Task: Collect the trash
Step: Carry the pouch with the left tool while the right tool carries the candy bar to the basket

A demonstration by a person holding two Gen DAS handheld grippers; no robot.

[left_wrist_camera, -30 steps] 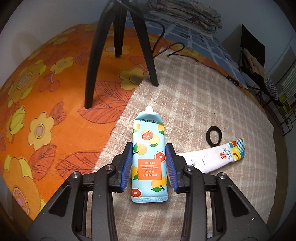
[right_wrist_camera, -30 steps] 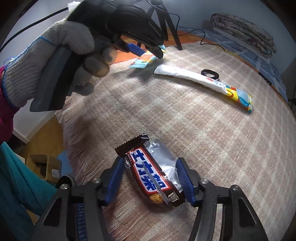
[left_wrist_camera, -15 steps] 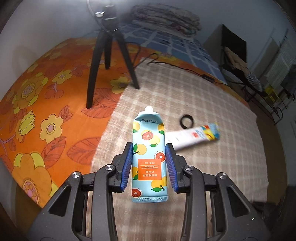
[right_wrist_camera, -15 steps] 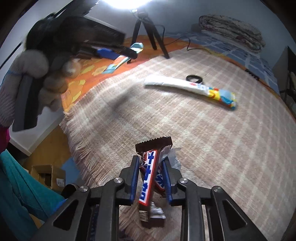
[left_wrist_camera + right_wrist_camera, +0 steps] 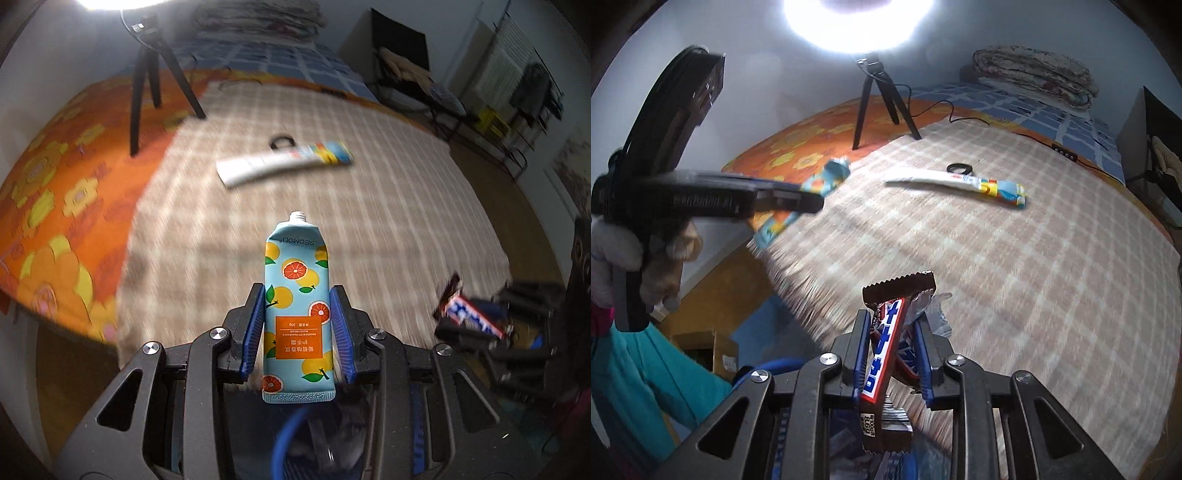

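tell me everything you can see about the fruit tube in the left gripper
The fruit tube is a soft, light blue squeeze tube printed with oranges, grapefruit slices and green leaves, with an orange label panel and the brand SEOMOU near its shoulder. Its white threaded nozzle has no cap and points away from the camera; the flat crimped end points back toward it. The left gripper holds it clear of the checked blanket, with the blue fingers pressing its two sides. The right wrist view shows it blurred.

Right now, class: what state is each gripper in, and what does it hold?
Left gripper: shut on the hand cream tube.
Right gripper: shut on the chocolate bar wrapper.
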